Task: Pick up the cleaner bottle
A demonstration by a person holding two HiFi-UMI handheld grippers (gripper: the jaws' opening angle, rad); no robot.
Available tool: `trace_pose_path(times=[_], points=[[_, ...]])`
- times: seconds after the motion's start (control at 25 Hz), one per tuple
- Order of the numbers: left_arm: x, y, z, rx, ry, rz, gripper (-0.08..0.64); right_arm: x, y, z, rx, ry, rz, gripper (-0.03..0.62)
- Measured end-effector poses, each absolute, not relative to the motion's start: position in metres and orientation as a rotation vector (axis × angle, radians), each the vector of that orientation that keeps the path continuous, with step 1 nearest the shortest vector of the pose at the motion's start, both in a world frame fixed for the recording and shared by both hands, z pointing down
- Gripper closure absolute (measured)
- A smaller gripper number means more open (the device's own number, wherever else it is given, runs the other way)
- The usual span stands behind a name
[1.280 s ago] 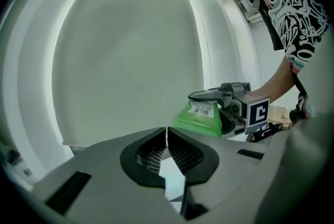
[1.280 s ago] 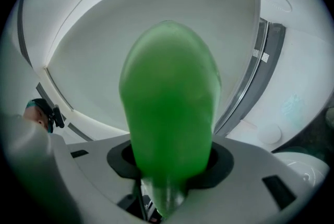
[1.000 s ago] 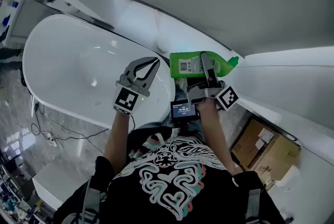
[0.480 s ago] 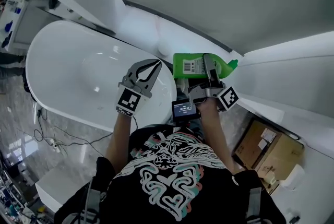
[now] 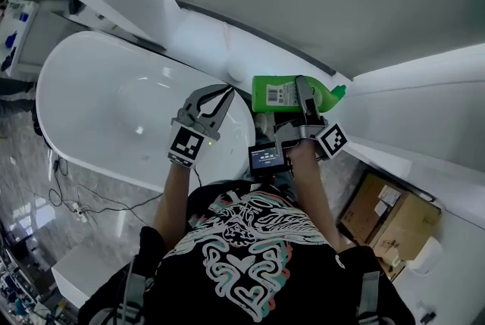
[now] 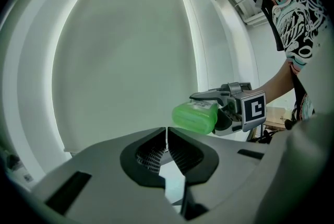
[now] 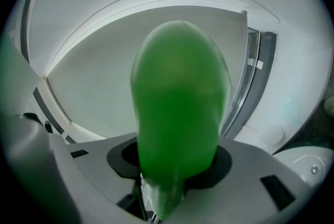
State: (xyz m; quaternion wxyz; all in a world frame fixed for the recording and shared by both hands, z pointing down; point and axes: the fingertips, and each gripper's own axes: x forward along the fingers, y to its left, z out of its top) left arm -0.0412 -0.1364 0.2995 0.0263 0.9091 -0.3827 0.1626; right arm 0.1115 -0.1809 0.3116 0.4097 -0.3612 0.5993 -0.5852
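The green cleaner bottle (image 5: 282, 94) lies on its side in the air beside the tub's rim, white label up and cap pointing right. My right gripper (image 5: 300, 91) is shut on it, one finger lying across its top. In the right gripper view the bottle (image 7: 177, 113) fills the middle and rises out from between the jaws. My left gripper (image 5: 226, 92) hovers over the tub's near end, left of the bottle, shut with nothing in it. In the left gripper view its tips (image 6: 166, 132) touch, and the bottle (image 6: 195, 116) shows beyond them to the right.
A white oval bathtub (image 5: 91, 66) fills the left. White walls and a ledge (image 5: 424, 157) run behind and to the right. A cardboard box (image 5: 394, 221) stands on the floor at lower right. Cables (image 5: 83, 198) trail on the marbled floor at left.
The right gripper keeps its hold on the bottle and both grippers stay almost where they were. Only the head view has shifted slightly.
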Motion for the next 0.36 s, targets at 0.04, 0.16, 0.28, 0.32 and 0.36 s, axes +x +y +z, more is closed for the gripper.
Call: trace_pose_path(times=[0.04,0.16,0.28,0.32,0.36], points=[[-0.0407,-0.1366,0.2994,2.811,-1.182,0.503,0.538,0.1114,-0.1807,0.3115,-0.909,1.509,-1.474,0.390],[-0.0398,-0.1370,0.2988,2.818,-1.178,0.506,0.538,0.1104,-0.1802,0.3120,-0.911,1.516,-1.476,0.390],[-0.0390,-0.1401,0.2982,2.823,-1.174,0.505,0.538,0.1100,-0.1829,0.3115,-0.914,1.521,-1.477,0.390],[-0.0384,-0.1416,0.2979,2.825,-1.173,0.505,0.538,0.1101,-0.1844,0.3107,-0.912,1.523,-1.477,0.390],[-0.0378,-0.1431,0.2975,2.827,-1.173,0.504,0.538,0.1101,-0.1860,0.3098,-0.911,1.524,-1.476,0.390]])
